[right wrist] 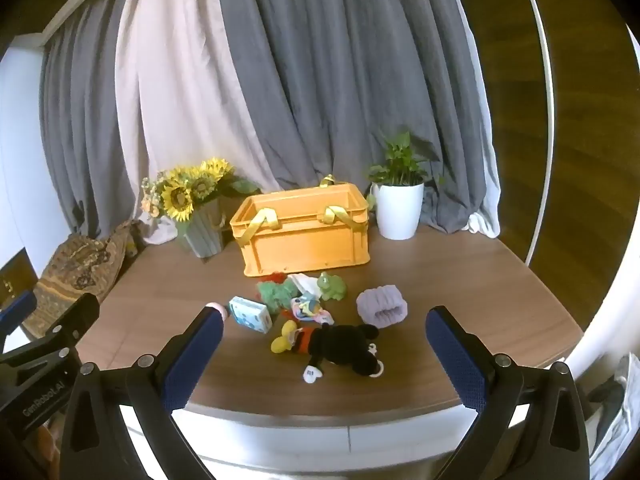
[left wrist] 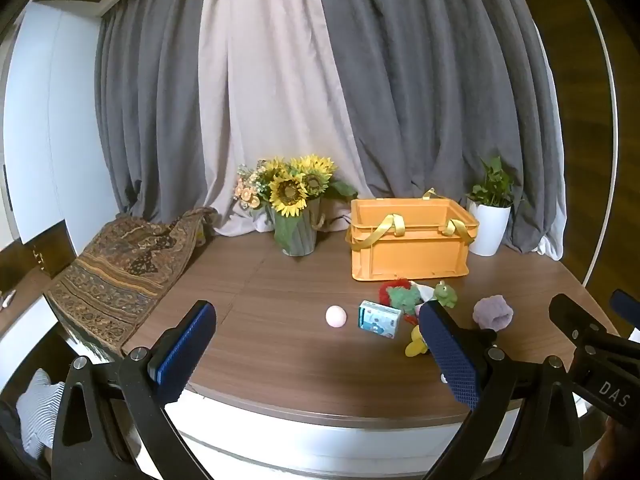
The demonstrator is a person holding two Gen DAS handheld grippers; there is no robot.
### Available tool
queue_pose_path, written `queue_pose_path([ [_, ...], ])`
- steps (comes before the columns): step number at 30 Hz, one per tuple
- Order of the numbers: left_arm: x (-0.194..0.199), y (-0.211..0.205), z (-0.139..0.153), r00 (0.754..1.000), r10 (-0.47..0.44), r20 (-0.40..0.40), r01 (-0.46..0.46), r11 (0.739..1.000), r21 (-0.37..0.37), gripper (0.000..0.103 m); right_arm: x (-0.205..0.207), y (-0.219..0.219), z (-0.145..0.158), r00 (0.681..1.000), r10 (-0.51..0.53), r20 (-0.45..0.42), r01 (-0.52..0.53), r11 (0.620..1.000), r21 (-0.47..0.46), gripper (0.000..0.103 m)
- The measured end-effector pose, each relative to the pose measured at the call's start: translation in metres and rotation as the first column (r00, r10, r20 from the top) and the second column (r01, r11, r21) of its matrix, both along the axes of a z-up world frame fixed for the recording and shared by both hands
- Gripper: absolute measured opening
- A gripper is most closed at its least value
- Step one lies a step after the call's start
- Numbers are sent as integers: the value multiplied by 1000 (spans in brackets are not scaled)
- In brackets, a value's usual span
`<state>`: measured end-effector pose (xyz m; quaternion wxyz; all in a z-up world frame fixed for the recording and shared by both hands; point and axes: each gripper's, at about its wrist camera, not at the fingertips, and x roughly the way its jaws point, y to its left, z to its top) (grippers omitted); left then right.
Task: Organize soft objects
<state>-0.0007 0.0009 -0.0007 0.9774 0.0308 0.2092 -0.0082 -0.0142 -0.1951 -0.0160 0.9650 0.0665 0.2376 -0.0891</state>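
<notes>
An orange crate (left wrist: 408, 254) (right wrist: 308, 246) with yellow strap handles stands at the back of the brown table. In front of it lie soft things: a black mouse plush (right wrist: 340, 346), a green frog (right wrist: 331, 286) (left wrist: 445, 294), a green and red fuzzy toy (left wrist: 400, 295) (right wrist: 274, 292), a lilac scrunchie (right wrist: 382, 306) (left wrist: 493, 313), a pink ball (left wrist: 336, 315) and a small blue pack (left wrist: 378, 319) (right wrist: 251, 314). My left gripper (left wrist: 320, 354) hangs open over the table's near edge, empty. My right gripper (right wrist: 325, 358) is open too, with the mouse plush ahead between its fingers, untouched.
A sunflower bunch in a grey vase (left wrist: 294, 216) (right wrist: 200, 228) stands left of the crate, and a white potted plant (left wrist: 490, 224) (right wrist: 400, 210) right of it. A patterned cloth (left wrist: 120, 272) drapes over the table's left side. Grey and pale curtains hang behind.
</notes>
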Motion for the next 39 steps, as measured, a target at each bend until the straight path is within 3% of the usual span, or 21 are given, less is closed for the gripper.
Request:
queue_pose_path([
  [39,-5,9,14,999,8,39,-8,1000,-1,103,-2,2,5,999,4,33,-4,1000,0,103],
])
